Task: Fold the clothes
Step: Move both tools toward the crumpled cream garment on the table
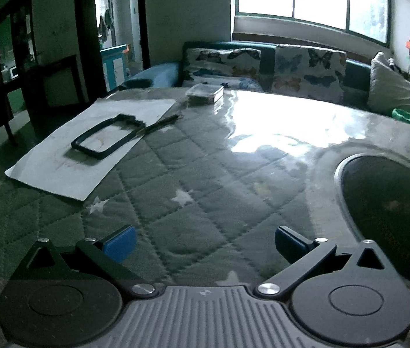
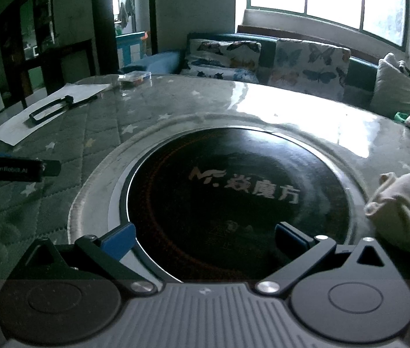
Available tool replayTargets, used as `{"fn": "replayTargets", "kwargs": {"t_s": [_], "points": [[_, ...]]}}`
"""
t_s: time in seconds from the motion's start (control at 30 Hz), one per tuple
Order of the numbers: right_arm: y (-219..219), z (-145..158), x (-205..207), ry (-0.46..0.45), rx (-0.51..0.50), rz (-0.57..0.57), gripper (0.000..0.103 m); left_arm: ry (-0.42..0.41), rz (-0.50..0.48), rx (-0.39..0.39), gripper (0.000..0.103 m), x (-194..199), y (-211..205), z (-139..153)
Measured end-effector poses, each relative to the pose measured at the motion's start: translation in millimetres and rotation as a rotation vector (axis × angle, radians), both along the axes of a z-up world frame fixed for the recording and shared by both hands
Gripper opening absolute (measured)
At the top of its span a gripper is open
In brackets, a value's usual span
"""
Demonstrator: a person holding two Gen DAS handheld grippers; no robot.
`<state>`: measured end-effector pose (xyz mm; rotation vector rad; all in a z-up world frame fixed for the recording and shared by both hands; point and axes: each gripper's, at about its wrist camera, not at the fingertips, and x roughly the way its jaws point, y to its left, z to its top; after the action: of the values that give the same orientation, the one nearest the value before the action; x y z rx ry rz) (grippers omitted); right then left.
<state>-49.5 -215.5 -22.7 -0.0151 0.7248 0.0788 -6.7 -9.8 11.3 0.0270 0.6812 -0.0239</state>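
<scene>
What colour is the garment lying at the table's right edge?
Pale cream, plain as far as shows. The garment shows best in the right wrist view, beside the black round hob.

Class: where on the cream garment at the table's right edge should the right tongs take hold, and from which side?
Grip the bunched near-left edge of the cream garment beside the black cooktop disc, coming from the left: the open right tongs hang there, and that raised fold probably offers a pinchable ridge.

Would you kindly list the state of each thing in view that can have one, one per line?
left gripper: open, empty, above the quilted cover.
right gripper: open, empty, above the round black cooktop.
cream garment: crumpled, unfolded, untouched at the right.
clear lidded box: closed.
black frame: lying flat on the paper sheet.
</scene>
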Motion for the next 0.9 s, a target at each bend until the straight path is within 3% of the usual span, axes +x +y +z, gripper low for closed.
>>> {"fn": "replayTargets", "kwargs": {"t_s": [0.47,0.9], "points": [[-16.2,16.9,-46.0,-0.021,-0.051,-0.05,0.103,-0.026,-0.181,-0.021,0.103,-30.9,-50.0,24.1],[-45.4,21.1,-93.1,-0.027,-0.033,-0.15,0.103,-0.03,-0.312,-0.043,0.103,-65.3,-100.8,34.9]]}}
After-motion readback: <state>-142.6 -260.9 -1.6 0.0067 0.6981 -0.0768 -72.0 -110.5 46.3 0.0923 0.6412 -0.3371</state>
